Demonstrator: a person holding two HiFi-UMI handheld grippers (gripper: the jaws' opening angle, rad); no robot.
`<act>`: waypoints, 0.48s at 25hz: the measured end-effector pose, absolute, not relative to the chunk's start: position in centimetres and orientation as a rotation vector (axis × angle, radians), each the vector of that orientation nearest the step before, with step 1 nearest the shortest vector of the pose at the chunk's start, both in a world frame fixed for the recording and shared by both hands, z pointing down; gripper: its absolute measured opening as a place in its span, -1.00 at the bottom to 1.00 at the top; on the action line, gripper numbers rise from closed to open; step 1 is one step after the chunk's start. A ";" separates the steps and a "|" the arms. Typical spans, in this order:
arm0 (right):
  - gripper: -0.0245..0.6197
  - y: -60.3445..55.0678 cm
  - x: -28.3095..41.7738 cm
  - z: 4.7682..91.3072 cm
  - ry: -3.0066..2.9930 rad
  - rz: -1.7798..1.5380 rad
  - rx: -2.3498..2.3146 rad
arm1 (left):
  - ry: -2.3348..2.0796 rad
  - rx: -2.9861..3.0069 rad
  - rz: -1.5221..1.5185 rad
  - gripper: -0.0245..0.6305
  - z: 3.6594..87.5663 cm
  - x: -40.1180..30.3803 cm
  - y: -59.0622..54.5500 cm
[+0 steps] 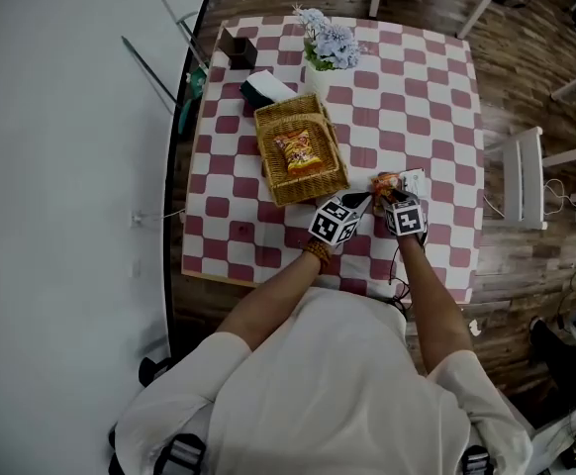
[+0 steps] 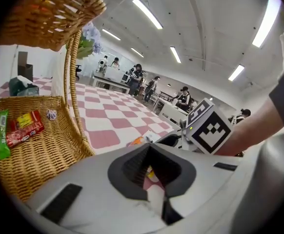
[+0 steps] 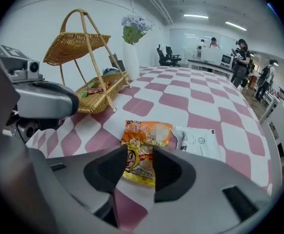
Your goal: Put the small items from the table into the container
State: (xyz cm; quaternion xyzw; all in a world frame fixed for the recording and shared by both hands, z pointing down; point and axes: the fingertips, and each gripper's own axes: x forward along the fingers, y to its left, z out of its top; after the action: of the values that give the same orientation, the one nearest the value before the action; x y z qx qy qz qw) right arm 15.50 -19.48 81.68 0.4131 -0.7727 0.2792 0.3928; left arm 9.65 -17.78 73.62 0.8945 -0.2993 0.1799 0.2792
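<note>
Right tongs (image 3: pixel 138 162) stand wide apart, gripping nothing, with the near end of an orange printed snack packet (image 3: pixel 146 139) between their tips. The packet lies flat on the pink-and-white checked surface (image 3: pixel 191 101). Left tongs (image 2: pixel 151 165) also gape empty beside the woven wicker basket (image 2: pixel 34 155).

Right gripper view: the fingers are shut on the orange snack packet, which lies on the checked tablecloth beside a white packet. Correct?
Not shut. The right gripper view shows the right gripper with fingers open, the orange snack packet lying between them on the checked tablecloth beside the white packet.
</note>
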 end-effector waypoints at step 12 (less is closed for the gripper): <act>-0.84 -19.7 15.6 75.6 -2.083 0.622 1.095 | -0.837 2.457 0.372 -0.83 68.9 8.9 -17.7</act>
State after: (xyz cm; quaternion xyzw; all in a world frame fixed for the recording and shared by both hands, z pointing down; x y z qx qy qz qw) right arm 15.61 -19.72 75.63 0.4219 -0.8029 0.2397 0.3463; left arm 8.87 -17.68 68.90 0.9056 -0.3084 0.1370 0.2568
